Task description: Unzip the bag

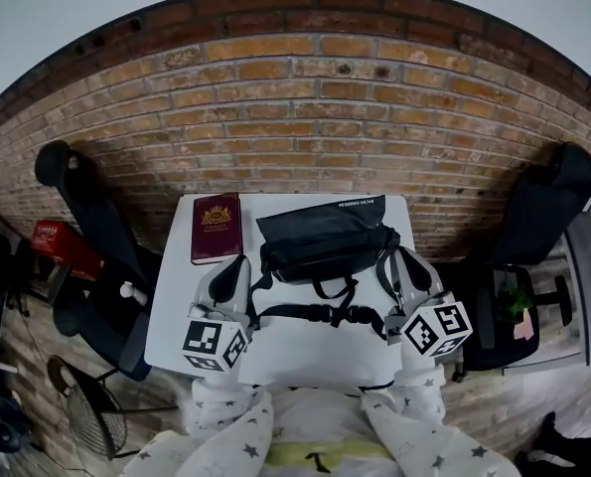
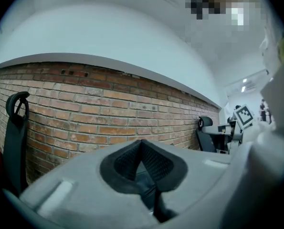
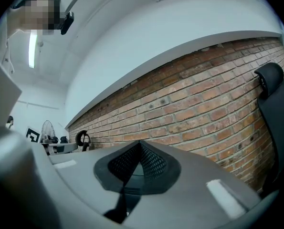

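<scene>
A black bag (image 1: pixel 325 238) lies on the small white table (image 1: pixel 305 361), with its strap and buckle (image 1: pixel 320 314) trailing toward me. My left gripper (image 1: pixel 237 264) rests at the bag's left end and my right gripper (image 1: pixel 395 256) at its right end. Whether either touches the bag I cannot tell. Both gripper views tilt up at the brick wall and show no bag. The left gripper (image 2: pixel 142 147) has its jaws closed together with nothing between them. It is the same with the right gripper (image 3: pixel 141 147): shut and empty.
A maroon book (image 1: pixel 216 228) lies on the table left of the bag. Black office chairs stand to the left (image 1: pixel 86 217) and right (image 1: pixel 548 212) of the table. A brick wall (image 1: pixel 305 117) is right behind it. A fan (image 1: pixel 91 415) stands on the floor at the lower left.
</scene>
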A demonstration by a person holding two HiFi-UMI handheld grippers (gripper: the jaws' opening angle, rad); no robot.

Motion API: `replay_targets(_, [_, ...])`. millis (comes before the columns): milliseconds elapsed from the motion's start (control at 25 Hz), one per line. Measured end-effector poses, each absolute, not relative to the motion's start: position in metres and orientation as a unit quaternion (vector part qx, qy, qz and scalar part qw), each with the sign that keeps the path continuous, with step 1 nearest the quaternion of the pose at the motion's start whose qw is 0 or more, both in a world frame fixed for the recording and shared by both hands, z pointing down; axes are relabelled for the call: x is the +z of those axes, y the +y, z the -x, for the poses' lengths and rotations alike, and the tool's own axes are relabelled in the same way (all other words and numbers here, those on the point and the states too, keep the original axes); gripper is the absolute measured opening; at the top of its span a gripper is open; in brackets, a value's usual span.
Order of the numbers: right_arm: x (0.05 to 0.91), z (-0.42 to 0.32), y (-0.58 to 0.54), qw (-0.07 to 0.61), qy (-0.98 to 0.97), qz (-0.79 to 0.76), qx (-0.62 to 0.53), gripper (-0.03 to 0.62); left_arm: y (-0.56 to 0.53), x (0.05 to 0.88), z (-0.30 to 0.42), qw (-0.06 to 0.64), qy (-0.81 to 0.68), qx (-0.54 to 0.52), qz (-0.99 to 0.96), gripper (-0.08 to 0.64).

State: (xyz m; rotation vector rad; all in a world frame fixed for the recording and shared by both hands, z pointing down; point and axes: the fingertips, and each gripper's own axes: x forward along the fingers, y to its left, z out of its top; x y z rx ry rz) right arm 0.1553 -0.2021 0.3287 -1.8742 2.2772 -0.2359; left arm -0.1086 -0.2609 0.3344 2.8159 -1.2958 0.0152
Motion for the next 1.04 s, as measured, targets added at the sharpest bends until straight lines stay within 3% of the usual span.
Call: replay_targets(1040, [0.322, -0.158, -0.191, 0.098, 0.763, 0.636, -0.056, 0.008, -0.257, 0.327, 0.122, -0.006, -0.439, 0.018, -0.898, -0.002])
